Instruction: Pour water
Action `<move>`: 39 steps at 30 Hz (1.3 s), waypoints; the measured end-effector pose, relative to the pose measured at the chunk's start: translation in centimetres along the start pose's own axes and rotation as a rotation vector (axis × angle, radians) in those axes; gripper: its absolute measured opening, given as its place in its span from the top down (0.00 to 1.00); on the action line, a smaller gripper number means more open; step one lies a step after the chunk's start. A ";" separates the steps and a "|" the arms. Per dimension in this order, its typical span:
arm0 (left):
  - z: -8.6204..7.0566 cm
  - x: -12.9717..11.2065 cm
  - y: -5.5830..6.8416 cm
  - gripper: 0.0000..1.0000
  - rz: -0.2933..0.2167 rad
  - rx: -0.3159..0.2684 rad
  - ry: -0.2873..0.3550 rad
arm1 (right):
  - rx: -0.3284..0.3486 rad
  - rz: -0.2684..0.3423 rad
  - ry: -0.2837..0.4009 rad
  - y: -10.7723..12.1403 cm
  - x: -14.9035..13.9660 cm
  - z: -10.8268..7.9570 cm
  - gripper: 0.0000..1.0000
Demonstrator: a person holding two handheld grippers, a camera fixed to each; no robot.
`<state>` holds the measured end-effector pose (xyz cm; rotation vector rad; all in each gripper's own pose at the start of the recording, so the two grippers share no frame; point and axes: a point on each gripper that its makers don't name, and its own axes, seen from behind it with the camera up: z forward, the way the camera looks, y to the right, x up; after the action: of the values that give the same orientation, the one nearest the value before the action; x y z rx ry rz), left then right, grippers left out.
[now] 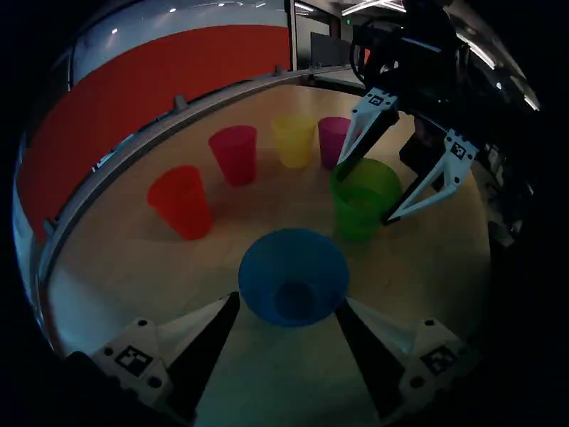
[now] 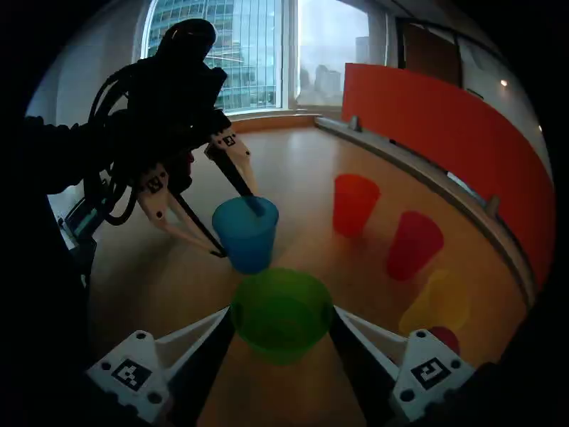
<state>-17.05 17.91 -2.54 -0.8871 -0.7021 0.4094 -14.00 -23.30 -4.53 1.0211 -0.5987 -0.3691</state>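
Note:
A blue cup (image 1: 293,277) stands upright on the wooden table (image 1: 427,270), and my left gripper (image 1: 286,304) is shut on it, one finger against each side. Just behind and to the right, a translucent green cup (image 1: 364,196) stands held between the white fingers of my right gripper (image 1: 364,193). In the right gripper view the green cup (image 2: 281,320) sits close between my right gripper's (image 2: 281,312) fingers. Beyond it the left gripper (image 2: 240,230) clasps the blue cup (image 2: 245,231). I cannot tell whether either cup holds water.
Other cups stand in an arc behind: orange (image 1: 181,201), pink (image 1: 235,154), yellow (image 1: 294,140), purple (image 1: 333,141). A raised rail (image 1: 142,142) and a red wall panel (image 1: 142,85) border the table's far side. A dark sleeve (image 2: 57,156) holds the left gripper.

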 end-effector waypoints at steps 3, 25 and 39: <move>-0.2 -0.3 0.0 0.03 0.001 0.007 -0.004 | -0.005 0.003 0.002 0.0 -0.1 0.1 0.09; -1.4 -1.3 1.0 0.03 0.002 0.009 -0.028 | -0.032 0.010 -0.007 0.0 -1.3 -0.7 0.07; -2.3 -1.7 0.8 0.03 -0.016 0.024 -0.016 | -0.054 0.024 0.003 0.1 -1.4 -2.0 0.00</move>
<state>-16.61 16.06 -4.80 -0.8559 -0.7172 0.4108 -13.78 -21.09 -5.59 0.9617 -0.5949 -0.3605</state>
